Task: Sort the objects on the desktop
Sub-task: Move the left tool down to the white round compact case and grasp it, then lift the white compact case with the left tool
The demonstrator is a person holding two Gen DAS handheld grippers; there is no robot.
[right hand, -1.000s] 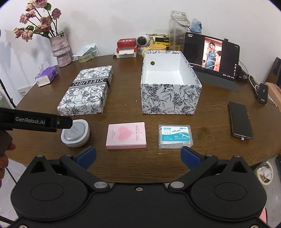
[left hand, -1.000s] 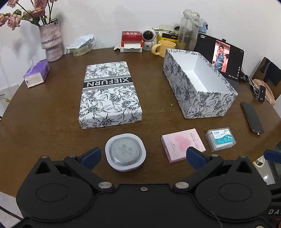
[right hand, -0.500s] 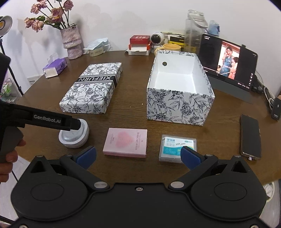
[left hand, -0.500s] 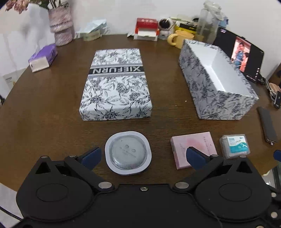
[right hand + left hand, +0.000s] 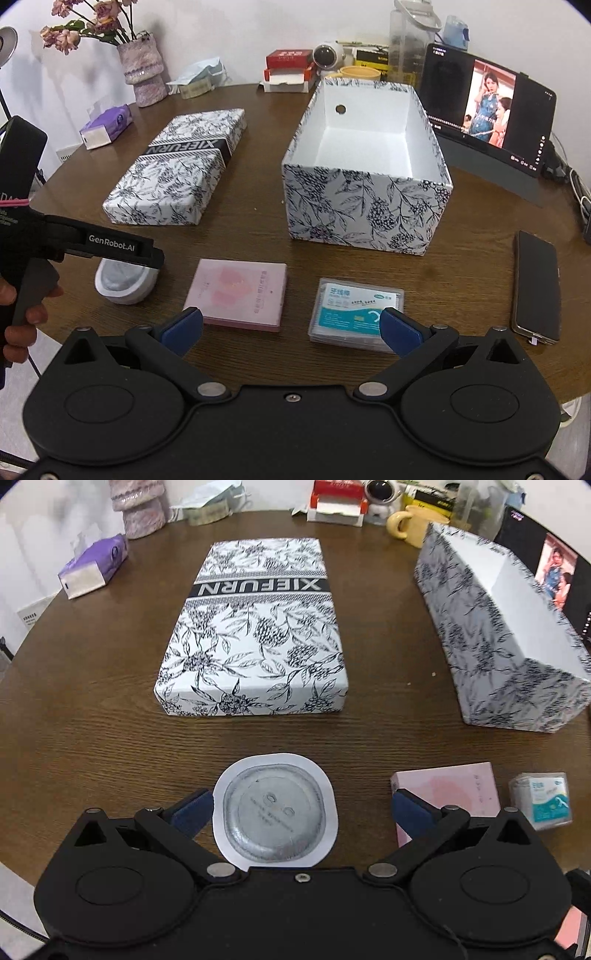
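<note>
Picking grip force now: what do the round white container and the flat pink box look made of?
Round white container: seemingly moulded plastic under a silvery, crinkled foil-like seal, so probably rigid-walled. Pink box: matte printed card or paper, with sharp edges and no glare; it may dent.

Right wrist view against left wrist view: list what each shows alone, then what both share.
Only the right wrist view shows the phone, the box's bare white inside, and the left gripper from the side over the round white container. Only the left wrist view shows that container's foil top between open fingers. Both show the lid, open box, pink pad and floss case.
</note>
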